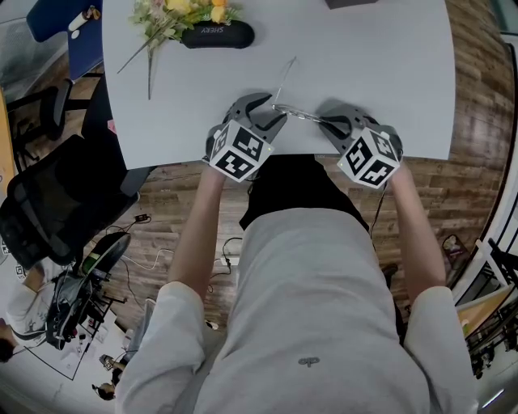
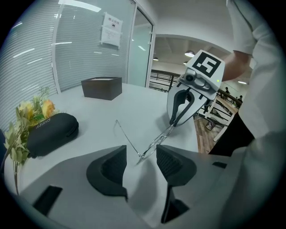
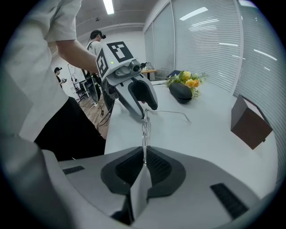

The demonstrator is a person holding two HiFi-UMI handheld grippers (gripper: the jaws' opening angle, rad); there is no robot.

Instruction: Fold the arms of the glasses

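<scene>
Thin wire-framed glasses [image 1: 295, 113] hang just above the white table [image 1: 364, 65], close to its near edge. One arm [image 1: 285, 77] sticks out away from me over the table. My right gripper [image 3: 144, 161] is shut on one end of the glasses' front [image 3: 145, 129], which runs edge-on out of its jaws. My left gripper [image 2: 140, 156] stands open at the other end; the hinge corner of the glasses [image 2: 154, 142] lies between its pads without touching them. In the head view the left gripper [image 1: 271, 109] and right gripper [image 1: 324, 121] face each other across the glasses.
A black glasses case [image 1: 217, 35] and a bunch of yellow flowers [image 1: 174, 14] lie at the table's far left. A dark brown box [image 2: 102, 87] stands at the far side. A black office chair [image 1: 57, 202] is on the floor to the left.
</scene>
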